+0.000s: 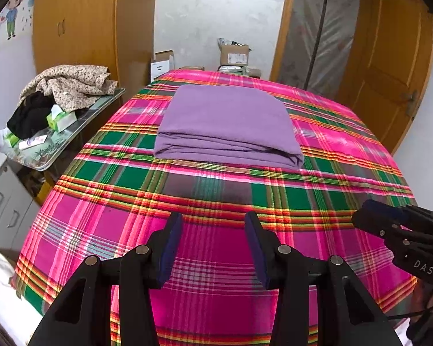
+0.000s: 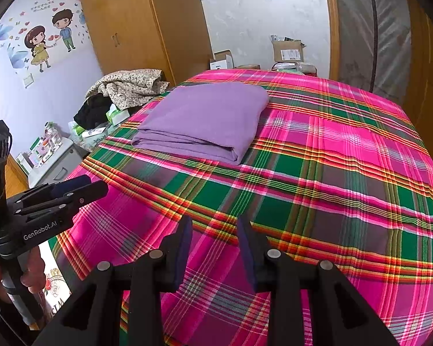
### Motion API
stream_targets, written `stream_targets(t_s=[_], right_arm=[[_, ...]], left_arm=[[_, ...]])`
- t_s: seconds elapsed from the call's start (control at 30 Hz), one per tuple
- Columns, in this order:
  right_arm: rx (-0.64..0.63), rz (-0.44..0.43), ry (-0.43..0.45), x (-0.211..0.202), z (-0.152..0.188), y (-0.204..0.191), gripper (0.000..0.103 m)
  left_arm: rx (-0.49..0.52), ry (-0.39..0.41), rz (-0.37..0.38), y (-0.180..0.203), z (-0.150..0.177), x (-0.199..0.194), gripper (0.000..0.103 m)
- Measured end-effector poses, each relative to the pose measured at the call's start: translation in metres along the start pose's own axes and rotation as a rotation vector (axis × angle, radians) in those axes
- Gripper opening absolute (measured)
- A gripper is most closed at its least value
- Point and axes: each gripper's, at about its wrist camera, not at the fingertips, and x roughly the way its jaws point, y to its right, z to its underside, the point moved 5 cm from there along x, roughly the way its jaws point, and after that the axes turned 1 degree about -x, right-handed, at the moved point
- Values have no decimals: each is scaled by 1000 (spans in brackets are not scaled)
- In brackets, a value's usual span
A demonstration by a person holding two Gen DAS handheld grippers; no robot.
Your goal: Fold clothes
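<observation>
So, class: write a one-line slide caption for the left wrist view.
Both open grippers, left gripper and right gripper, hover above a plaid bedspread before a folded purple cloth.

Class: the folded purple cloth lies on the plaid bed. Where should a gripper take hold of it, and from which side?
Grip the purple cloth at its near right corner, coming from the near edge: there the stacked layers show, rounded and slightly lifted off the plaid bedcover, so a finger could probably slip beneath.
</observation>
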Motion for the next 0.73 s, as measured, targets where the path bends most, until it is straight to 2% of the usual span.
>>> stream_targets(t_s=[0.47, 0.73], right_arm=[[5, -3, -7, 2, 1, 2, 33], [8, -2, -7, 2, 1, 3, 33]], left_arm=[[-5, -1, 21, 2, 0, -1, 46], [-18, 49, 38, 2, -5, -9, 46]])
